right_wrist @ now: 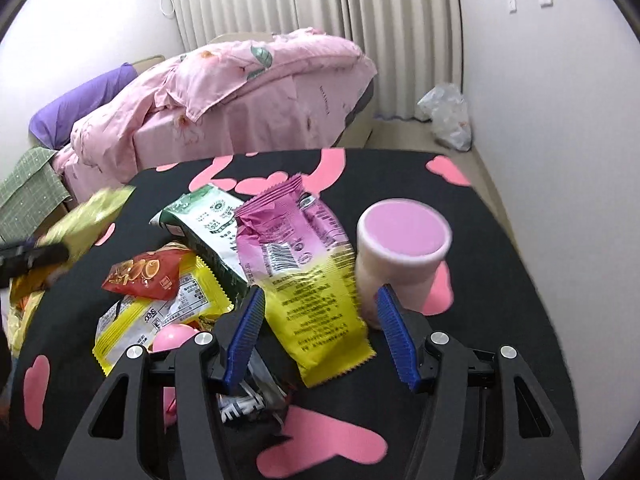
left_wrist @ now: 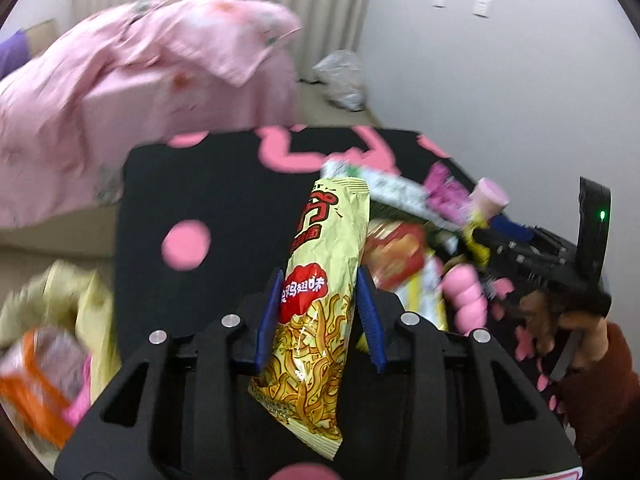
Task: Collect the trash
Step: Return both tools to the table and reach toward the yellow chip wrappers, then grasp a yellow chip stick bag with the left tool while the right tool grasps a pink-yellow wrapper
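My left gripper [left_wrist: 320,284] is shut on a yellow noodle-snack packet [left_wrist: 320,280] and holds it upright above the black table [left_wrist: 224,200]. My right gripper [right_wrist: 320,300] is open, low over a pink-and-yellow wrapper [right_wrist: 308,276] that lies between its fingers. A pink-lidded cup [right_wrist: 402,256] stands just right of that wrapper. A green-and-white packet [right_wrist: 204,224], a red packet [right_wrist: 144,274] and a yellow-edged wrapper [right_wrist: 160,316] lie in a heap on the left. The left gripper with its yellow packet [right_wrist: 86,220] shows blurred at the far left.
The black table has pink patches [right_wrist: 320,448]. A bed with a pink quilt [right_wrist: 248,96] stands behind it. A clear plastic bag [right_wrist: 446,116] lies on the floor by the wall. Yellow and orange packets [left_wrist: 48,340] show blurred at the left below the table edge.
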A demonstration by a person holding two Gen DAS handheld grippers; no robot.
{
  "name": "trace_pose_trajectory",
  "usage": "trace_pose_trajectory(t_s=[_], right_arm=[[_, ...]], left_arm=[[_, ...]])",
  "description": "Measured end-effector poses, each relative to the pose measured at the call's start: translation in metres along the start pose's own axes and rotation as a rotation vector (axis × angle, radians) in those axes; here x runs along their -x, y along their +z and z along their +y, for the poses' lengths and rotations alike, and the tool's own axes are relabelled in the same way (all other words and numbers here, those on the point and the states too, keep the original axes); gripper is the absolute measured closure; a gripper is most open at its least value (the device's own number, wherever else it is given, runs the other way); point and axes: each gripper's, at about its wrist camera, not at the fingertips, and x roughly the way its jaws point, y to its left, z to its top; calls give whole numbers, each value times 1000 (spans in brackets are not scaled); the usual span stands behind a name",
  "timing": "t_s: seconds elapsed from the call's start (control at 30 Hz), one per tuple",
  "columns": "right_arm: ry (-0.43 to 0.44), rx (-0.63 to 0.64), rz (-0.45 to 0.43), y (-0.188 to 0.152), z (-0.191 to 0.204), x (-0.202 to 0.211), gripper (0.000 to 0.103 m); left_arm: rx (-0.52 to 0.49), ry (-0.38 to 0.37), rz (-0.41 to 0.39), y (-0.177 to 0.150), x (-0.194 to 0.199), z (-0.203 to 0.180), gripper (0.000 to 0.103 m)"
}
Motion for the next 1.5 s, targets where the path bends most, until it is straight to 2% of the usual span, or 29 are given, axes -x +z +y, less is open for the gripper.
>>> trace_pose_trajectory(t_s=[0.07, 0.2, 0.27, 0.47, 0.6, 0.7, 0.73, 0.8, 0.93, 1.07, 1.13, 1.2, 1.27, 1.4, 1.5], right_arm=[[44, -7, 45, 0, 1, -9, 57], [124, 5, 74, -6, 12, -3, 70], [123, 23, 83, -10, 18, 2, 71], [155, 51, 137, -33, 28, 27, 71], [107, 81, 120, -44, 28, 51, 71], [64, 69, 53, -46, 23, 69, 69], [67, 48, 33, -46, 19, 73, 65], [97, 2, 24, -44, 12, 72, 52], [151, -14, 56, -34, 12, 56, 51], [75, -52, 10, -22, 9, 40, 51], [100, -97, 5, -17, 4, 29, 56], [158, -137, 40, -16, 1, 17, 73], [209, -159, 58, -18, 2, 13, 82], [173, -85, 5, -20, 15, 36, 87], [143, -41, -35, -21, 21, 57, 87]], left_arm=[[31, 4, 18, -10, 1, 7, 67], [54, -5, 61, -28, -1, 15, 63], [86, -40, 80, -36, 0, 17, 60], [117, -123, 61, -57, 14, 16, 50], [140, -123, 45, -59, 17, 20, 47], [160, -113, 14, -56, 24, 24, 45], [165, -110, 6, -55, 26, 24, 45], [167, -106, -4, -54, 28, 24, 45], [158, -102, -24, -52, 31, 22, 44], [156, -106, -43, -51, 34, 24, 40], [169, -113, -34, -52, 32, 27, 35], [193, -130, -17, -52, 28, 31, 31], [211, -160, 11, -53, 23, 35, 29], [199, -172, 73, -50, 11, 34, 28], [173, -144, 69, -37, 7, 32, 28]])
